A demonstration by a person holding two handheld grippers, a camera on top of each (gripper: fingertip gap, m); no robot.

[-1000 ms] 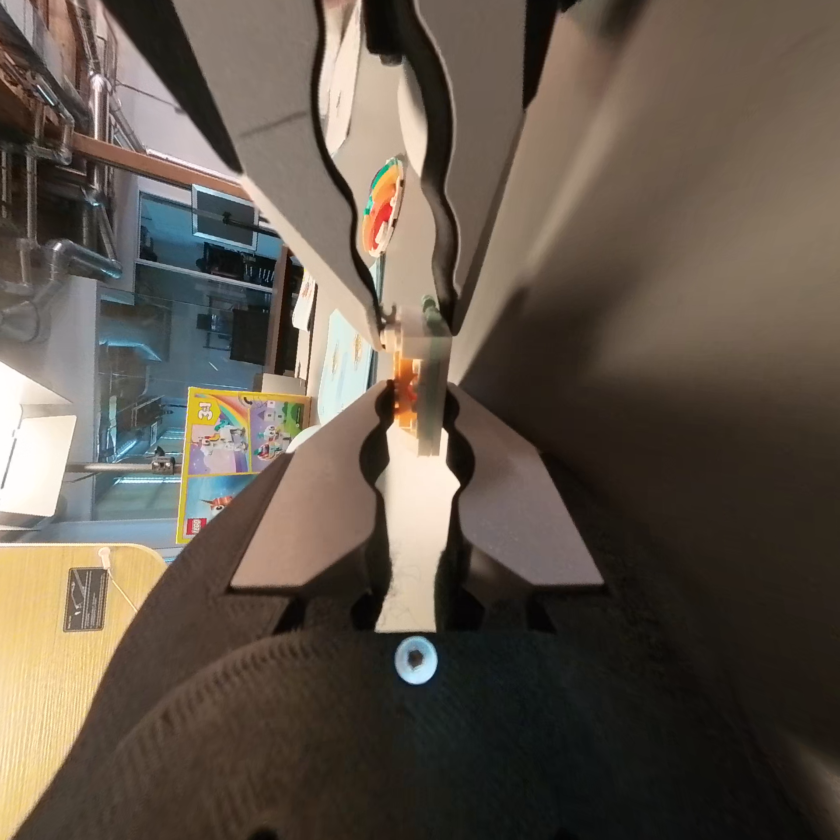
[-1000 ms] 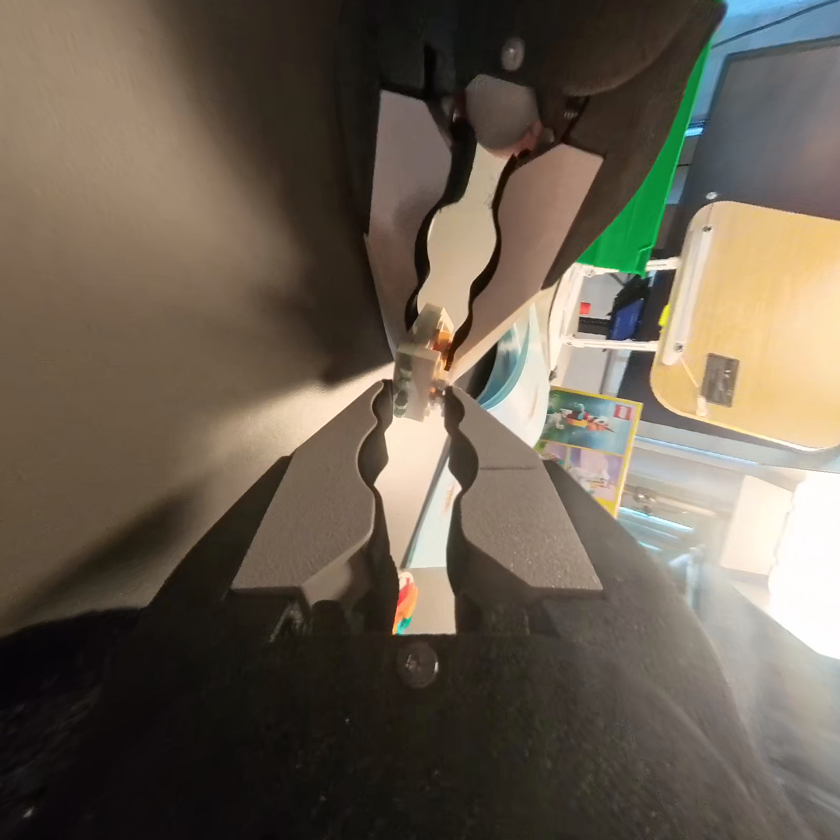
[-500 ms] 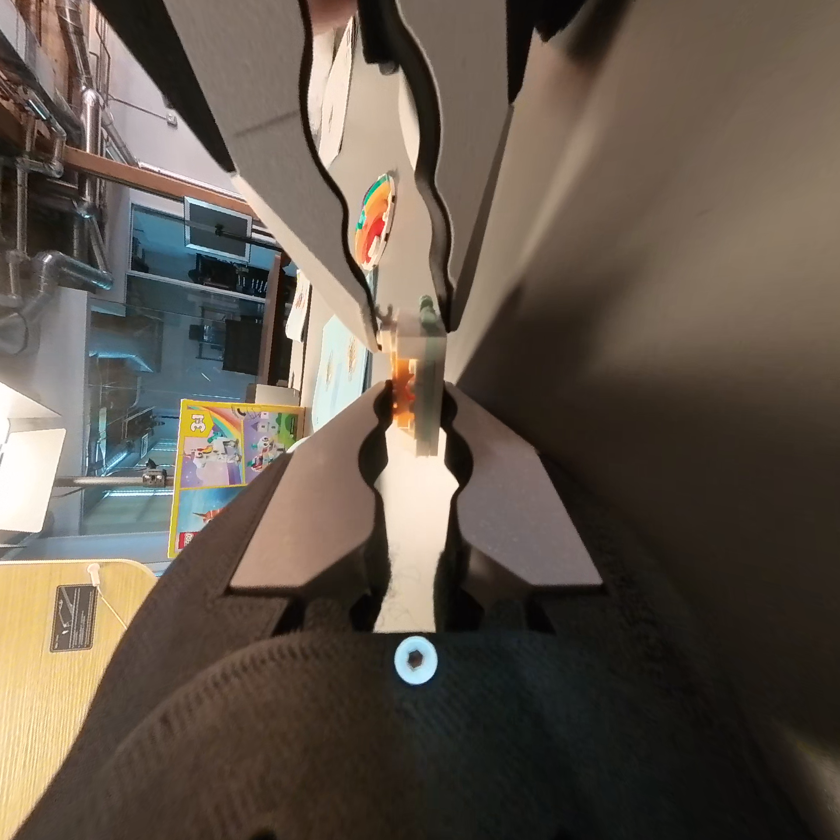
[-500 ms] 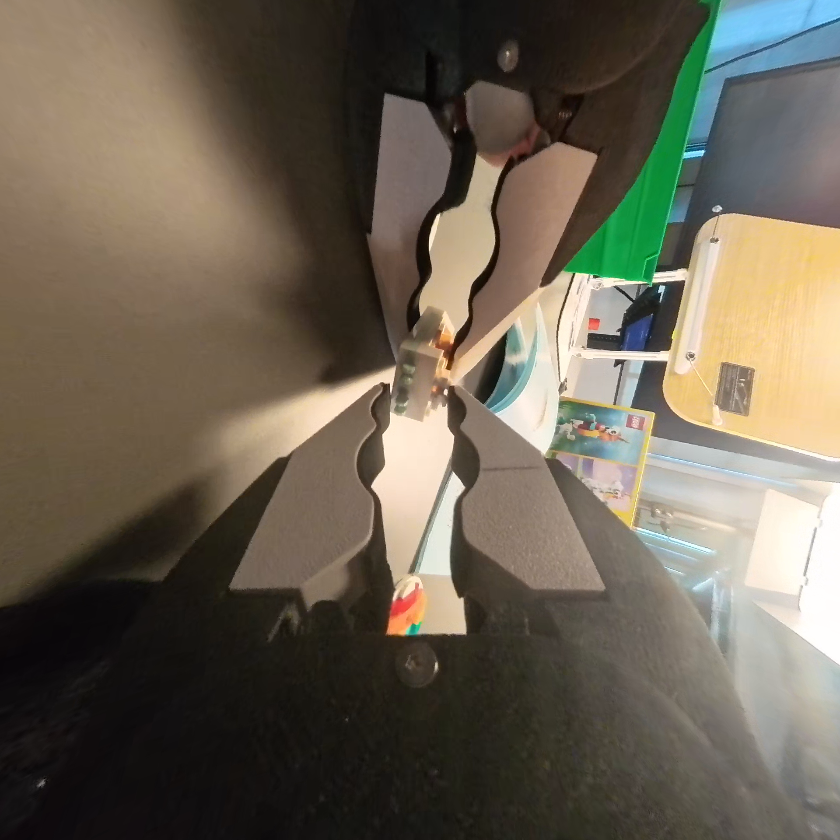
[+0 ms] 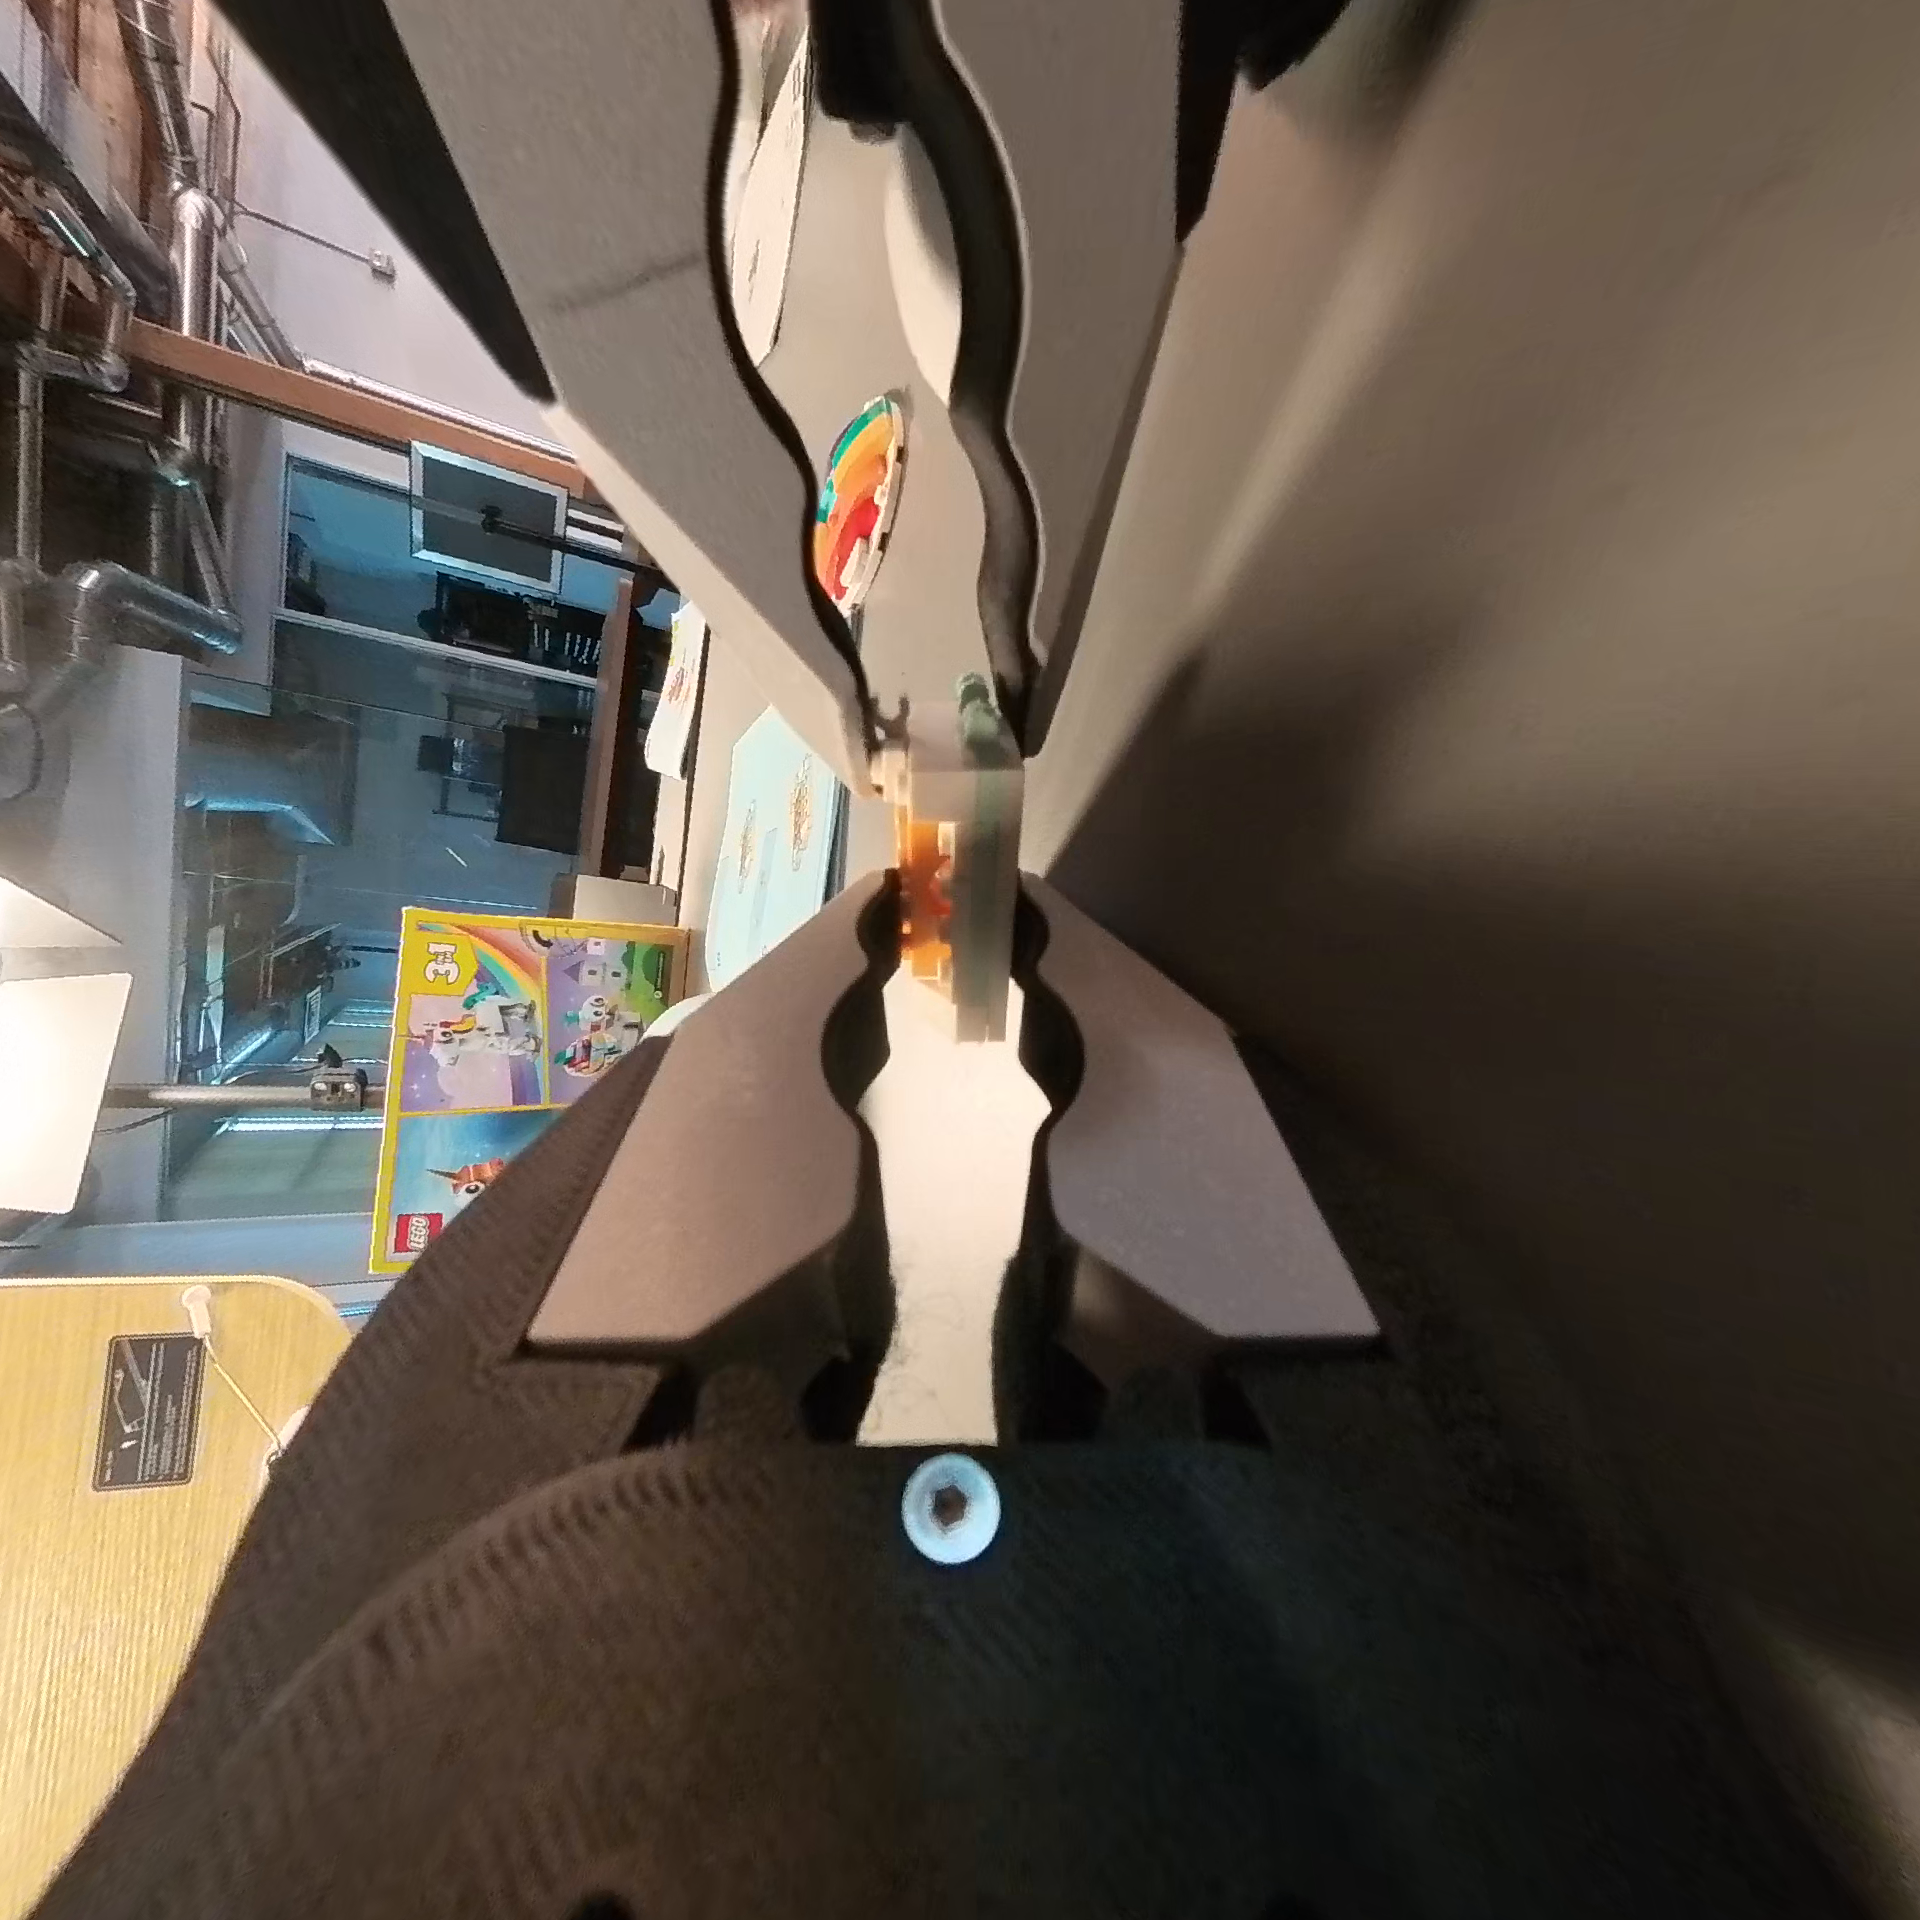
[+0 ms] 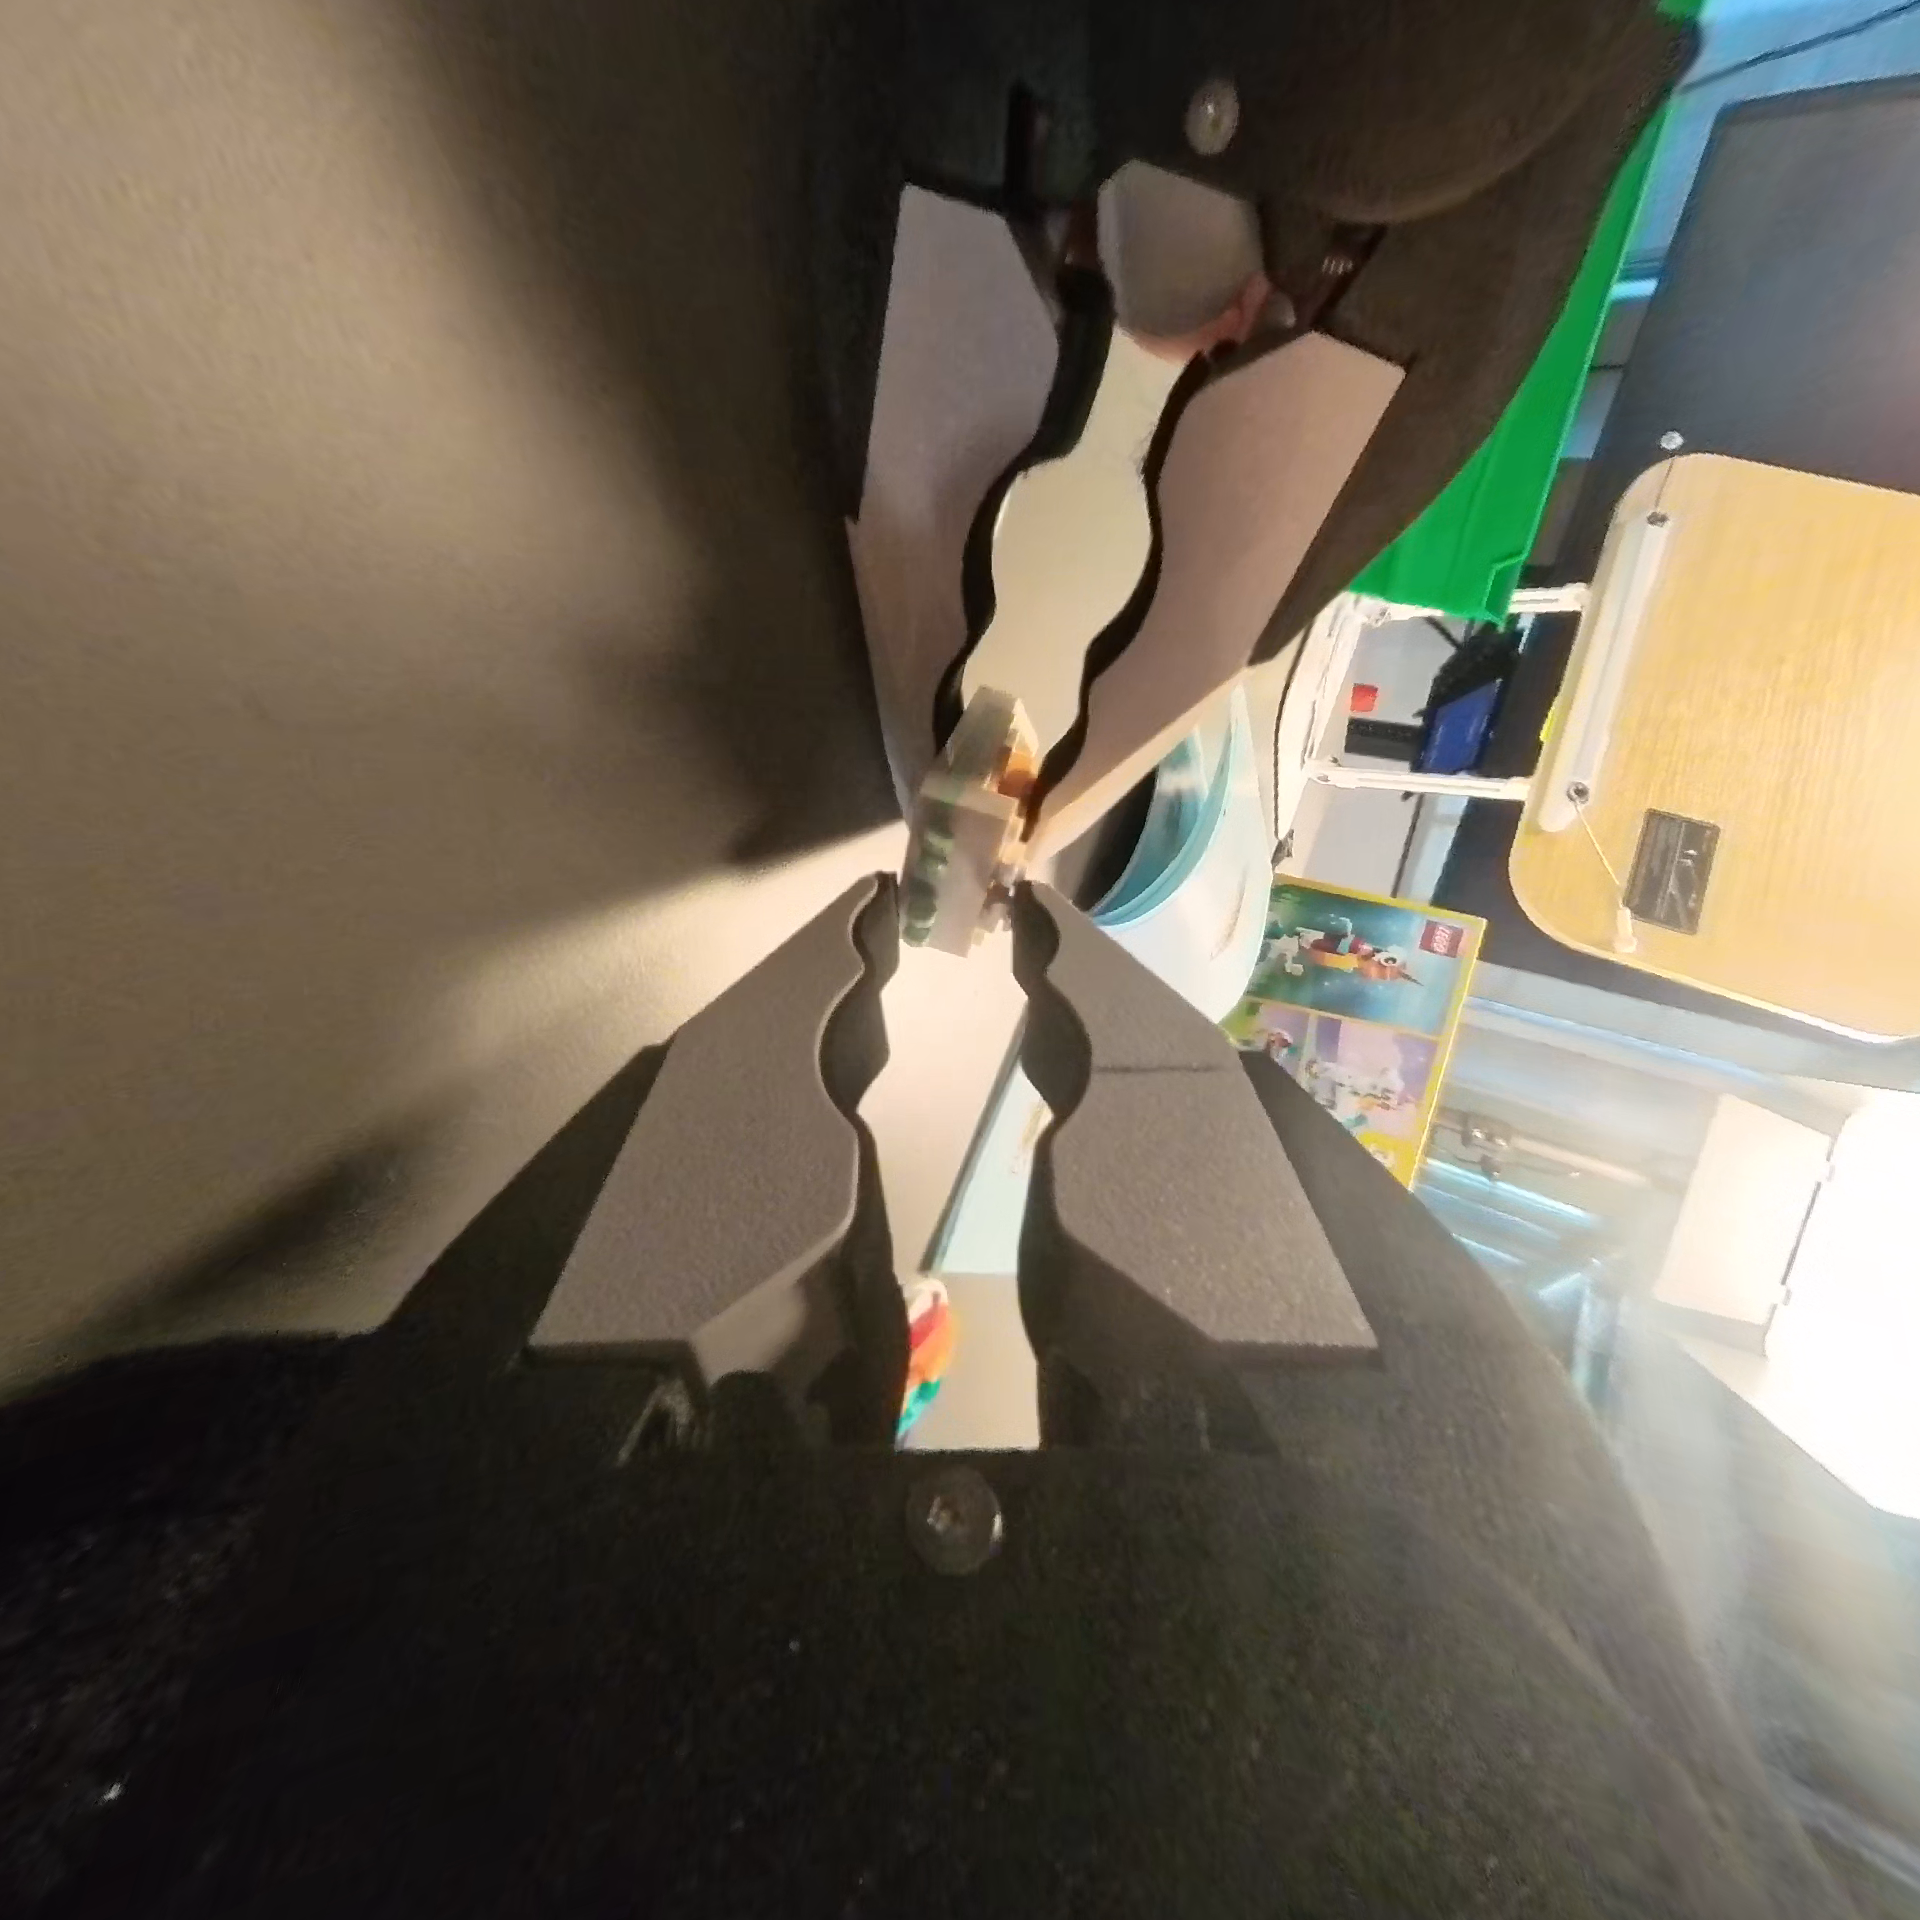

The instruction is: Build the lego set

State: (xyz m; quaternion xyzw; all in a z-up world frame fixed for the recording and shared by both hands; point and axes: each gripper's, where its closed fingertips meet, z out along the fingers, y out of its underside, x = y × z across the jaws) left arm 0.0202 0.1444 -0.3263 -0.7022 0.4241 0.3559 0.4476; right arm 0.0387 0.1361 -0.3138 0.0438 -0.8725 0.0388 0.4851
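Note:
A small lego assembly (image 5: 977, 883) of grey-white plates with an orange part and dark green studs hangs between my two grippers, which face each other tip to tip. My left gripper (image 5: 956, 904) is shut on its orange-and-grey end. My right gripper (image 6: 954, 894) is shut on the other end (image 6: 956, 862), where the green studs show. In the left wrist view the right gripper (image 5: 940, 732) comes in from the top. In the right wrist view the left gripper (image 6: 997, 753) does the same. Both views are rolled sideways.
A round rainbow-coloured lego piece (image 5: 860, 514) lies on the white table (image 5: 945, 1195). A yellow lego box (image 5: 520, 1070) stands behind, beside a pale blue booklet (image 5: 769, 831). A white and blue bowl (image 6: 1184, 831) and a wooden tablet (image 6: 1745, 727) are nearby. Left and right tips are no more than a few centimetres apart.
Both grippers stay closed on the assembly. The views have drifted slightly, and the assembly looks a little more tilted in the right wrist view.

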